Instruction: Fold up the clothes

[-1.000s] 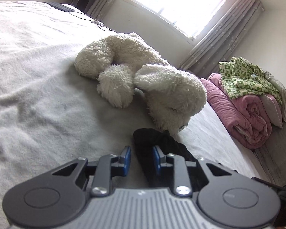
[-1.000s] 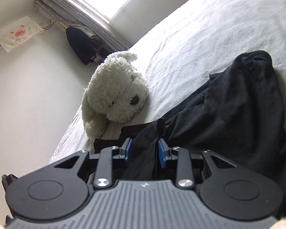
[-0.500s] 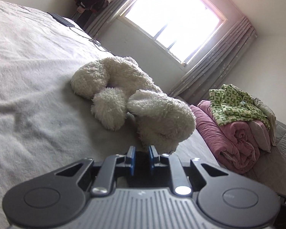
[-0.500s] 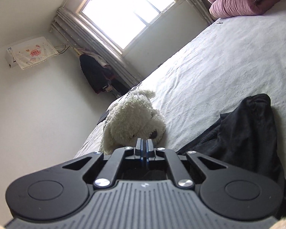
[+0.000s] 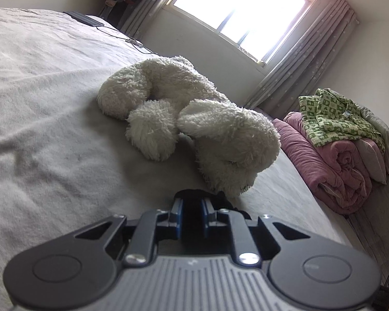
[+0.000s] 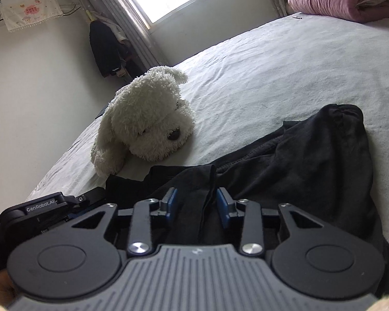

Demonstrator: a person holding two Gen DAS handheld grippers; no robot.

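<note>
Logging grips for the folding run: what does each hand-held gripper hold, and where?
Left hand-held gripper: an edge of the black garment. Right hand-held gripper is opening; a fold lies between, unpinched.

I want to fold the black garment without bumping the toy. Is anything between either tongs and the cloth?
Nothing visible. The black garment already lies between the right tongs, whose jaws are opening, and the left tongs are closed on its edge. The plush dog lies just beyond the cloth, on the bed.
</note>
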